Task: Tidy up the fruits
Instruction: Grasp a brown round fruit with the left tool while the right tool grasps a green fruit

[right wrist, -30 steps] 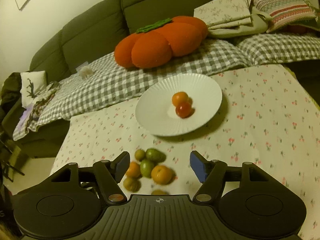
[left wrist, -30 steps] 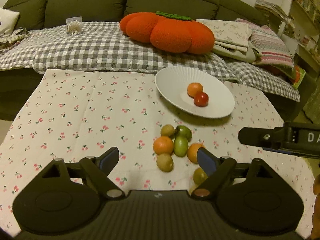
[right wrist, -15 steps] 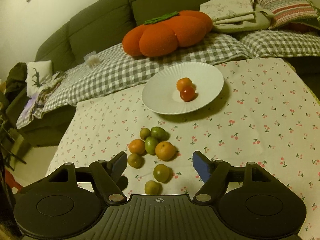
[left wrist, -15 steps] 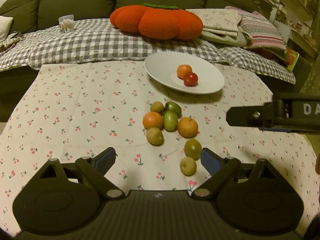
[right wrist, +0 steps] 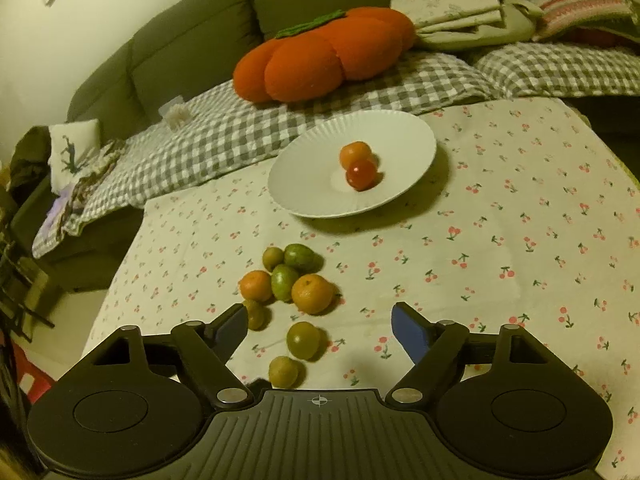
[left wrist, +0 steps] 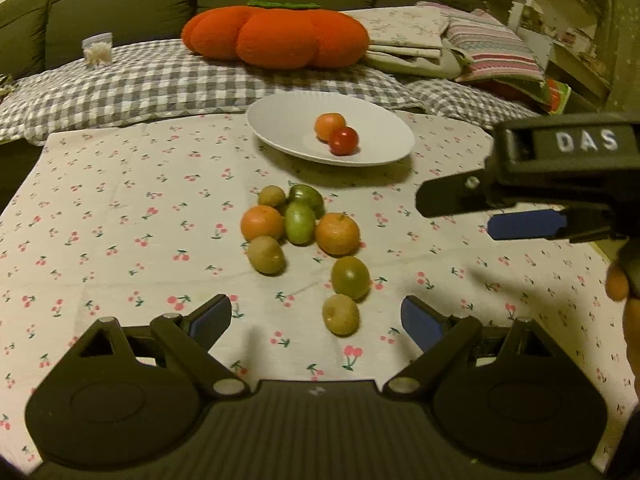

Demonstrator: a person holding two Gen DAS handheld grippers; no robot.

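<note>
A white plate (left wrist: 280,136) (right wrist: 312,196) at the table's far side holds an orange fruit (left wrist: 329,126) (right wrist: 354,153) and a red tomato (left wrist: 343,141) (right wrist: 361,174). Several loose fruits lie in front of it: two oranges (left wrist: 337,233) (right wrist: 312,293), green ones (left wrist: 299,222) (right wrist: 285,282) and brownish ones (left wrist: 341,314) (right wrist: 283,371). My left gripper (left wrist: 316,322) is open and empty, near the closest fruits. My right gripper (right wrist: 320,330) is open and empty above them; it also shows in the left wrist view (left wrist: 496,212) at the right.
The table wears a cherry-print cloth (left wrist: 120,220) (right wrist: 520,220). Behind it a green sofa carries a checked blanket (left wrist: 160,80), an orange pumpkin cushion (left wrist: 276,36) (right wrist: 324,56) and folded textiles (left wrist: 480,44). Shelves (left wrist: 580,20) stand at the right.
Both grippers have pulled back from the fruit pile, so more loose fruits show. The right gripper looms larger and higher in the left wrist view. Both stay open.
</note>
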